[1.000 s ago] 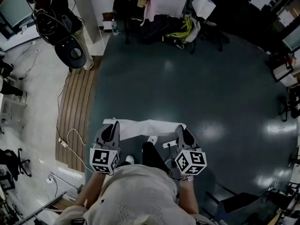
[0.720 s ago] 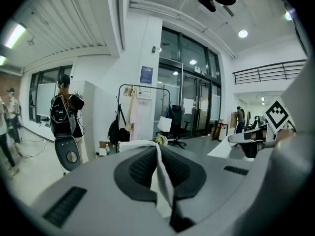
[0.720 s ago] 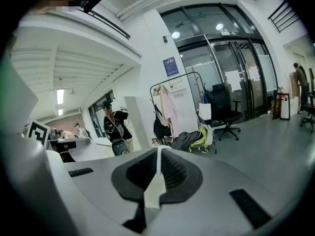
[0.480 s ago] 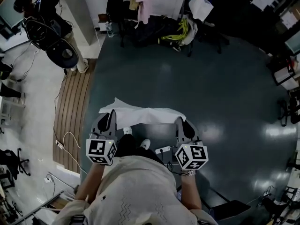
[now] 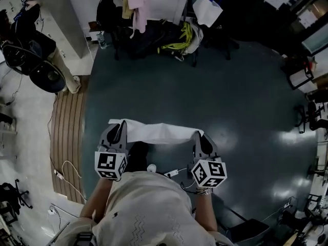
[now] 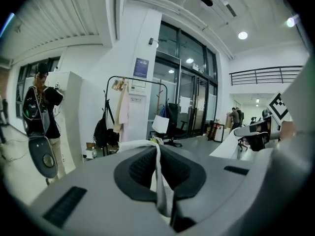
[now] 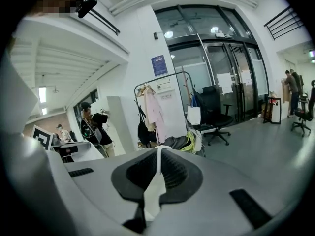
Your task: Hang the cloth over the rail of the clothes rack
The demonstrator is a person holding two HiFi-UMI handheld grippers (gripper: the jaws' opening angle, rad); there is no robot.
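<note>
Cloth (image 5: pixel 159 133) carried in the air, rack (image 6: pixel 138 77) not reached yet

The left gripper (image 5: pixel 119 129) is clamped on the cloth's left corner and the right gripper (image 5: pixel 200 137) on its right corner, so it's held stretched above the floor, well short of the rack. It should be kept taut and level, raised over the rail (image 7: pixel 165 77), then lowered so it drapes evenly. Since a second ago the rack has been brought closer and the cloth pulled straighter.

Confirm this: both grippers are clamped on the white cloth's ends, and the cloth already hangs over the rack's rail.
Wrong: the cloth is not hung yet. The head view shows it stretched between the left gripper and right gripper, both clamped on its ends, with the clothes rack far ahead.
</note>
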